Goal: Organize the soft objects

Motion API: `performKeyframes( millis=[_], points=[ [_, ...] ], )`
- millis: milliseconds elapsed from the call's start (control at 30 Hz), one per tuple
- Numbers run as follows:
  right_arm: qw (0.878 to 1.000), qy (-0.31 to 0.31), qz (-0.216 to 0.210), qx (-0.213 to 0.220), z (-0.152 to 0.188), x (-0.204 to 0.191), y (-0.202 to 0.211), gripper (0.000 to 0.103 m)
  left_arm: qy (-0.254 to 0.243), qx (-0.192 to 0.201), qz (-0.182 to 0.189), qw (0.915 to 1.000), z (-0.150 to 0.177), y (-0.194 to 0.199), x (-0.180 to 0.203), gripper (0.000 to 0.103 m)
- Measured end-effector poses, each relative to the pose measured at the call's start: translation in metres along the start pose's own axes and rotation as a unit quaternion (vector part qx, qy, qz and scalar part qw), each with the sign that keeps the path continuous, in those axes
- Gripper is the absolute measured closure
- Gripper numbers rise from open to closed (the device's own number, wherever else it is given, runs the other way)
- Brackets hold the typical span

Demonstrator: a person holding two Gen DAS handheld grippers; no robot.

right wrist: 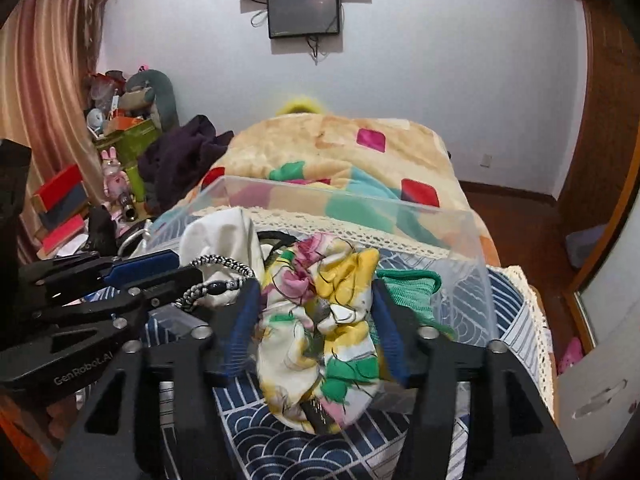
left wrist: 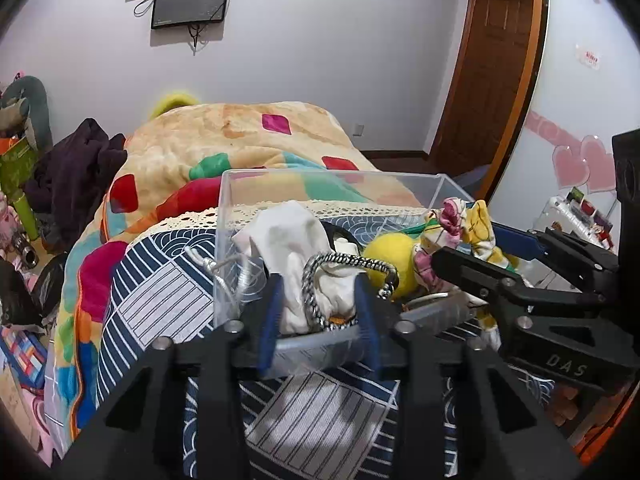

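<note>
So the clear plastic storage box sits on the near end of the bed, on a navy-and-white wave-pattern cloth, and both grippers are right at its near wall. The left gripper comes in level from the near side, its two blue-padded fingers clamped on a bunched white cloth that pokes up over the box rim; a black-and-white braided cord loops across the front of that cloth between the fingers. The right gripper sits just to the right, also level and pointing toward the far wall, fingers squeezed onto one crumpled floral fabric piece in yellow, pink, green and white, which hangs over the near edge of the box with its lower part drooping outside. In the left wrist view that same gripper reaches in from the right. Also in the box: one yellow fuzzy ball between the two fabrics, and one teal-green knit piece just right of the floral one. A cream lace trim runs behind the box, and farther back there's a peach fleece blanket with colored diamond patches. A dark purple garment is heaped to the left, and two dark screens hang on the far wall.
</note>
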State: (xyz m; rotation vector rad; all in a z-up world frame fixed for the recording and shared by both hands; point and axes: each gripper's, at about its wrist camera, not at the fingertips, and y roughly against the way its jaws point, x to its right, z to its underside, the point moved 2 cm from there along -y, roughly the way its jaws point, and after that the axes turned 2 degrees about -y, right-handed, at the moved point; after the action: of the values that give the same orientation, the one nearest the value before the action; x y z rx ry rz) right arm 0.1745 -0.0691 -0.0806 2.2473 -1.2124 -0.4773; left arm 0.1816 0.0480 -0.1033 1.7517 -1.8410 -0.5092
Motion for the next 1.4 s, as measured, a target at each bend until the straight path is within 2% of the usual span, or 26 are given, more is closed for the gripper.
performKeyframes(
  millis=[267, 600, 667, 800, 933, 967, 1033, 1167, 1400],
  points=[
    [0.999, 0.007, 0.013, 0.029, -0.005, -0.001, 0.025, 0.048, 0.004, 0.037, 0.010, 0.9993, -0.008, 0.039, 0.004, 0.065],
    [0.992, -0.005, 0.017, 0.124, -0.023, 0.001, 0.089, 0.046, -0.025, 0.139, 0.005, 0.9899, -0.028, 0.116, 0.028, 0.063],
    [0.990, -0.007, 0.016, 0.140, -0.025, 0.001, 0.100, 0.043, -0.030, 0.156, 0.008, 0.9873, -0.030, 0.130, 0.033, 0.054],
    [0.983, -0.009, 0.019, 0.180, -0.029, -0.001, 0.125, 0.036, -0.041, 0.182, 0.007, 0.9825, -0.033, 0.151, 0.043, 0.047],
    [0.979, -0.007, 0.020, 0.205, -0.030, -0.004, 0.140, 0.025, -0.045, 0.209, -0.008, 0.9769, -0.032, 0.170, 0.050, 0.022],
    [0.978, -0.008, 0.019, 0.210, -0.030, -0.005, 0.143, 0.019, -0.045, 0.215, -0.012, 0.9754, -0.031, 0.175, 0.051, 0.015],
    [0.976, -0.010, 0.019, 0.218, -0.030, -0.006, 0.147, 0.015, -0.044, 0.222, -0.016, 0.9740, -0.030, 0.181, 0.052, 0.008],
    [0.974, -0.014, 0.018, 0.226, -0.028, -0.008, 0.152, 0.005, -0.038, 0.229, -0.016, 0.9725, -0.029, 0.190, 0.052, 0.005],
    [0.971, -0.013, 0.023, 0.237, -0.024, -0.013, 0.156, 0.000, -0.041, 0.236, -0.024, 0.9705, -0.026, 0.197, 0.054, 0.002]
  ],
)
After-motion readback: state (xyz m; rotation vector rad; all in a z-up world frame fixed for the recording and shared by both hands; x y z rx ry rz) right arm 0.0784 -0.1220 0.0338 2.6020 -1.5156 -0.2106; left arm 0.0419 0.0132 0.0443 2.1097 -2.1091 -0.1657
